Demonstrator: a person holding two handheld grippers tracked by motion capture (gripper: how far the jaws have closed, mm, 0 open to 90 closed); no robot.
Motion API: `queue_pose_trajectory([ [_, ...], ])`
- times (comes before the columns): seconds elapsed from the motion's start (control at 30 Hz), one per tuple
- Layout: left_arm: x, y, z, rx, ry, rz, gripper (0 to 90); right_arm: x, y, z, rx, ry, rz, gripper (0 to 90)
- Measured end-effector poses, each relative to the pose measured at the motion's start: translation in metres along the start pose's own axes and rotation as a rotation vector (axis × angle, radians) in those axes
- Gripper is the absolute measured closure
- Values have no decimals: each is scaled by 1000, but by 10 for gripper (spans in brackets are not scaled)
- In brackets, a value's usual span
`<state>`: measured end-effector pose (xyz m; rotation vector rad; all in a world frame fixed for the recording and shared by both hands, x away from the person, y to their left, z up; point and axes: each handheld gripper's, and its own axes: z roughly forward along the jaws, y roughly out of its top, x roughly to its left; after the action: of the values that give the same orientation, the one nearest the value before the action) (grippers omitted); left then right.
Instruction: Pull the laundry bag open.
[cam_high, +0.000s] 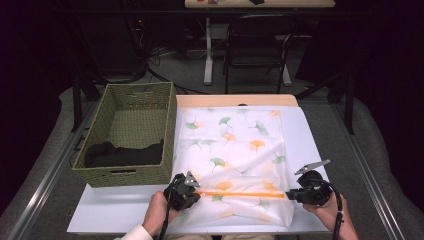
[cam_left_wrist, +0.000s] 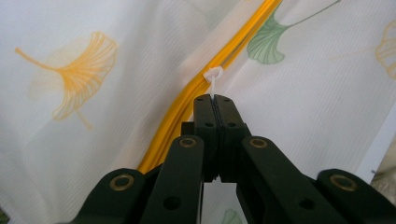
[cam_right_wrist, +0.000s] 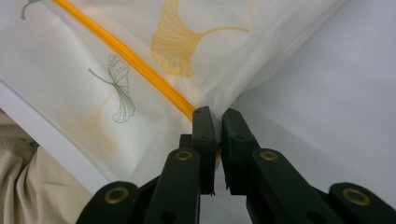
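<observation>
A white mesh bag (cam_high: 235, 145) printed with green and orange ginkgo leaves lies flat on the table. An orange zipper (cam_high: 240, 194) runs along its near edge. My left gripper (cam_high: 198, 192) is at the zipper's left end. In the left gripper view, the left gripper (cam_left_wrist: 215, 99) is shut on the white zipper pull (cam_left_wrist: 214, 77) beside the orange zipper (cam_left_wrist: 233, 44). My right gripper (cam_high: 290, 195) is at the zipper's right end. In the right gripper view, the right gripper (cam_right_wrist: 218, 114) pinches the bag's corner fabric (cam_right_wrist: 219, 98) where the zipper (cam_right_wrist: 126, 56) ends.
A green woven basket (cam_high: 107, 115) stands at the left of the white table (cam_high: 310, 145), with a black cloth (cam_high: 125, 154) in its near end. A chair (cam_high: 257, 45) stands beyond the table's far edge. Beige trousers (cam_right_wrist: 28, 182) lie below the near edge.
</observation>
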<state>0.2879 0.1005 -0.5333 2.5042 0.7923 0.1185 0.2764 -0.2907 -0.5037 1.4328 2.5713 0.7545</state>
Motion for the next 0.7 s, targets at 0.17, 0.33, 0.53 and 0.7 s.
queue_pose_trajectory([
  [0.17, 5, -10, -7, -3, -9, -16, 897, 3, 1, 0, 4, -9, -13, 852],
  [0.33, 11, -19, -14, 1, -3, -39, 897, 3, 0, 1, 1, -11, -8, 853],
  [0.53, 16, -27, -19, 7, -5, -61, 897, 4, 0, 0, 5, -12, -26, 853],
  [0.7, 17, -34, -26, -4, 12, -77, 897, 3, 1, 1, 14, -12, -22, 853],
])
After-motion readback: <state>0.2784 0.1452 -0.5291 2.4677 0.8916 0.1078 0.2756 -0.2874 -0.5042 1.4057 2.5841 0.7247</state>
